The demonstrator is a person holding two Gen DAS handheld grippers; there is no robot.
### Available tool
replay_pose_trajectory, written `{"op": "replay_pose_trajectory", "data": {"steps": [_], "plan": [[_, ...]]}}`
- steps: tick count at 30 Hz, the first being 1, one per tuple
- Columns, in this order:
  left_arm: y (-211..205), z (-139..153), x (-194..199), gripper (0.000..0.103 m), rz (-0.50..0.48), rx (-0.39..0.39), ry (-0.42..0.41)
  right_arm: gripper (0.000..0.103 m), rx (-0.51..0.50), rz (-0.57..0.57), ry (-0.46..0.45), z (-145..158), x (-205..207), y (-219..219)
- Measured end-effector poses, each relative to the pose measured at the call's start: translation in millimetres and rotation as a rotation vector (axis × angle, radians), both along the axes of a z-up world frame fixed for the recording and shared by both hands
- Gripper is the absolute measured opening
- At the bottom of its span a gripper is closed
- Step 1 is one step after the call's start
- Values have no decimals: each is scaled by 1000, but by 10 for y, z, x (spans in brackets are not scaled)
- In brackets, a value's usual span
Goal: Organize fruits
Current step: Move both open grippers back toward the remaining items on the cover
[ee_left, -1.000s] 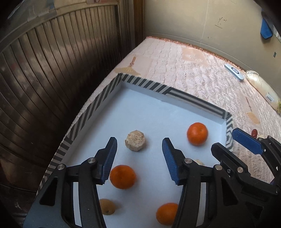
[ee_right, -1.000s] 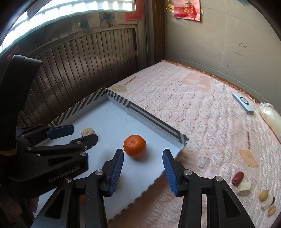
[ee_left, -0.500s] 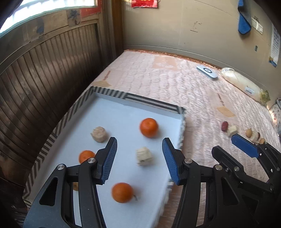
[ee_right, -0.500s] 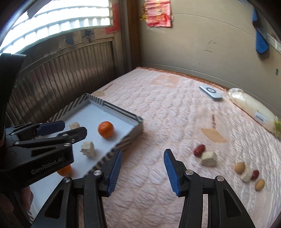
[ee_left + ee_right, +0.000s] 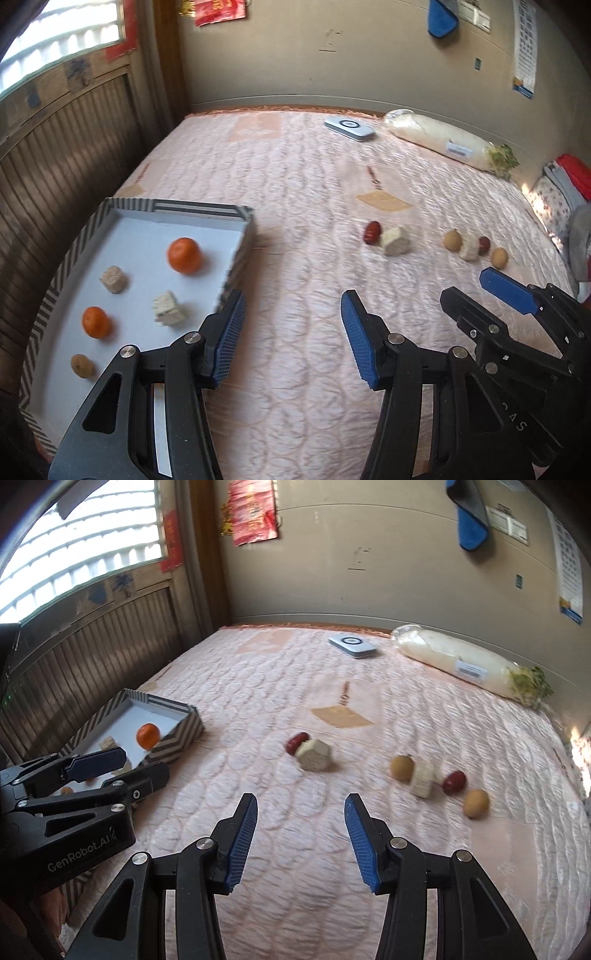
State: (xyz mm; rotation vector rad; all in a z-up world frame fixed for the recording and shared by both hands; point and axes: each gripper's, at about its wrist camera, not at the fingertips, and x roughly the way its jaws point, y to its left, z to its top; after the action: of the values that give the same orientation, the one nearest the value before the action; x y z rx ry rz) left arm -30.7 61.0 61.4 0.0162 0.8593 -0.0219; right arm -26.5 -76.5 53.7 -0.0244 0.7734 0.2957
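Observation:
A striped-rim white tray (image 5: 155,205) lies at the left on the pink quilted bed. It holds two oranges (image 5: 184,255) (image 5: 96,321), two pale cut chunks (image 5: 168,308) (image 5: 113,279) and a small brown fruit (image 5: 82,365). On the quilt lie a red date (image 5: 296,742), a pale chunk (image 5: 314,755), two brown fruits (image 5: 402,767) (image 5: 475,803), another chunk (image 5: 423,778) and a second date (image 5: 454,781). My left gripper (image 5: 291,325) is open and empty beside the tray's right edge. My right gripper (image 5: 300,829) is open and empty, short of the loose fruit.
A wrapped white radish (image 5: 461,664) and a white flat device (image 5: 352,645) lie at the bed's far side by the wall. A wooden slatted panel (image 5: 55,155) runs along the left. A pillow and clothes (image 5: 565,199) sit at the right edge.
Both grippers have pulled back and swung right, away from the tray toward the loose fruit on the quilt. Both stay open and empty. A pale chunk that was not visible a second ago now lies in the tray.

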Motion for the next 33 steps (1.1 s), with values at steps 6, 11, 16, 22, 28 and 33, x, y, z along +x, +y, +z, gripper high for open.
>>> {"op": "replay_pose_trajectory", "data": {"steps": [6,11,16,22,28,33], "plan": [[-276,-40,27,54,-45,4,8,48,6,-60,7,-30,-44,-363],[-388,-115,104,54,-86,-24,29,48,-1,-101,15,-71,-30,-570],[-421,-221,264,54,-106,-56,66,48,16,-122,36,-147,26,-694],[-448,-284,452,54,-99,-57,86,48,37,-77,63,-248,156,-647],[-591,-317,666,54,-111,-63,93,48,43,-125,91,-308,252,-790],[-716,-370,863,54,-102,-51,105,48,36,-131,81,-263,308,-874]]}}
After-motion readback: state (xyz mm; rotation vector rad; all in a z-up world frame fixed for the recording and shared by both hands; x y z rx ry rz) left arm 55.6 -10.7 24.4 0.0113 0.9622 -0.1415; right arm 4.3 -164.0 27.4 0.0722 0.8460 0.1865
